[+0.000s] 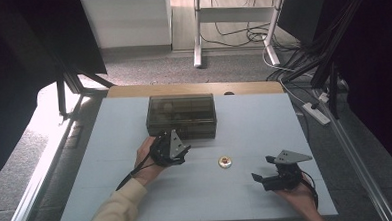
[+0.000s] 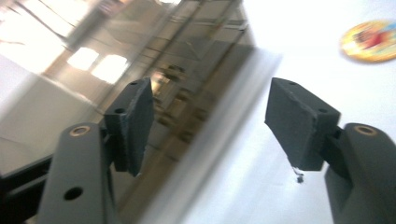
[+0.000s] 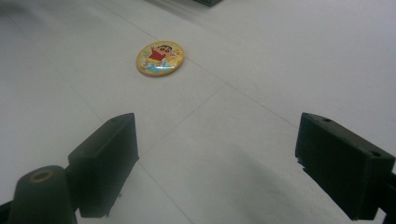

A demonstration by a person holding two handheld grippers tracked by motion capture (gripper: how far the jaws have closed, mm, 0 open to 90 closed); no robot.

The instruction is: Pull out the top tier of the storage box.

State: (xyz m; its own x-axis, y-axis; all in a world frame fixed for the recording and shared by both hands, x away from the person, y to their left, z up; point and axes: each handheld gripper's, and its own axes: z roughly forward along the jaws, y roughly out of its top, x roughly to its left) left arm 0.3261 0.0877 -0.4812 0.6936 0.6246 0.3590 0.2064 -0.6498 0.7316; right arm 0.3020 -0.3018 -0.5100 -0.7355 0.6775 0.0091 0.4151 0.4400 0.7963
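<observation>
Two grippers over a pale grey table mat [image 1: 112,194], jaws parted on both, nothing between the pads. Left gripper [image 1: 178,141], centre-left of the high view, sits right at the front edge of the dark smoked-plastic rectangular box [image 1: 181,116] with a closed lid; in the left gripper view its jaws straddle the box's near corner [image 2: 187,84] without pressing on it, so it looks placed to work the lid or steady the box, judging by the angle. Right gripper [image 1: 264,168], lower right of the high view, lies low on the mat and aims left toward the small round yellow badge [image 1: 225,162], probably staged for a pick. Badge lies flat on the mat, centre of the high view, between the two grippers, near the box but apart from it. In the right gripper view the badge [image 3: 160,58] shows upper left of centre: glossy domed face, yellow rim, cartoon child in a red shirt. It is thin and flat, so likely tricky to pinch from the mat. It shows again in the top right corner [image 2: 369,39] of the left gripper view.
</observation>
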